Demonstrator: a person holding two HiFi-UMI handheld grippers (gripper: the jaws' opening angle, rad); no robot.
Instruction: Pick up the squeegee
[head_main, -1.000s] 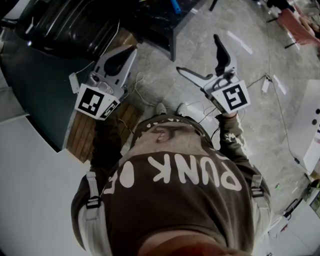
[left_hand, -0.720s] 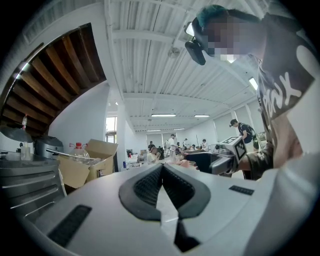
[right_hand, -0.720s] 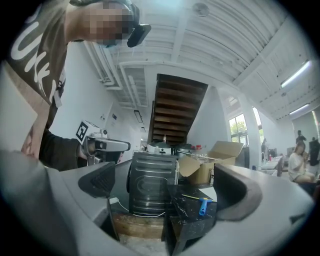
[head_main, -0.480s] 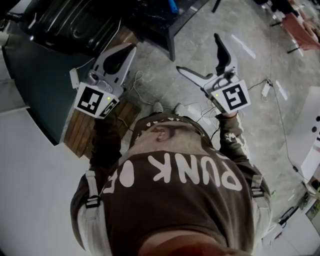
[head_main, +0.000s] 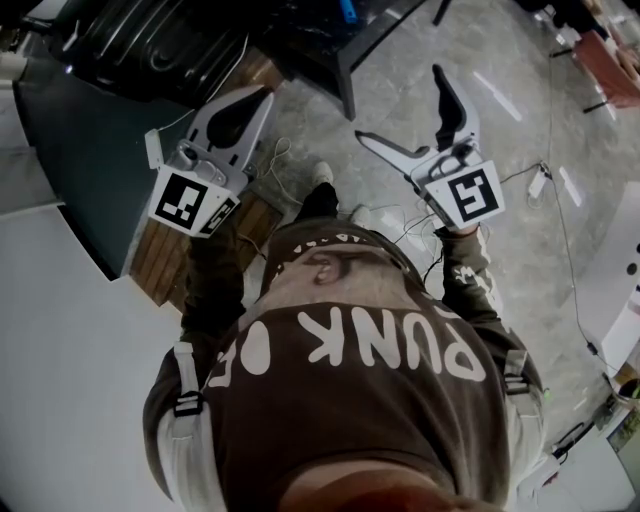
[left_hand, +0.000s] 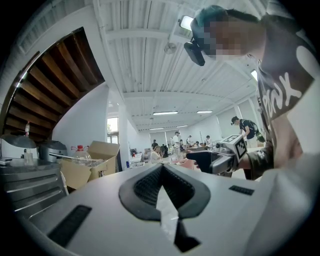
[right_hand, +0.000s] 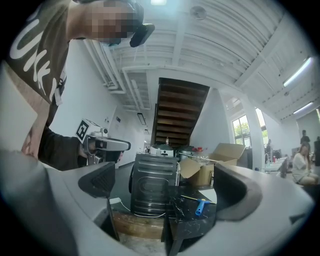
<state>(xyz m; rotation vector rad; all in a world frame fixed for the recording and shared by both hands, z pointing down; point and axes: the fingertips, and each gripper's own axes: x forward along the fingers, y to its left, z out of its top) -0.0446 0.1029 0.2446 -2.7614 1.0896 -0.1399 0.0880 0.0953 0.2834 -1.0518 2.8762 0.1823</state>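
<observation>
The squeegee (right_hand: 200, 206), with a blue handle, lies on a dark table (right_hand: 192, 225) ahead, framed between my right gripper's jaws; its blue tip (head_main: 346, 10) shows at the top edge of the head view. My right gripper (head_main: 400, 108) (right_hand: 167, 187) is open and empty, held in the air well short of the table. My left gripper (head_main: 264, 94) (left_hand: 161, 170) is shut on nothing, raised at the left. Each gripper appears in the other's view: the left gripper (right_hand: 107, 145) and the right gripper (left_hand: 197, 159).
A black ribbed case (right_hand: 152, 192) stands on a wooden platform (right_hand: 135, 225) left of the table. An open cardboard box (right_hand: 215, 167) sits behind. Cables (head_main: 275, 165) and a power strip (head_main: 537, 180) lie on the stone floor. People work far off.
The person's foot has stepped forward and the scene has shifted slightly toward me. Both grippers keep the same pose and state.
</observation>
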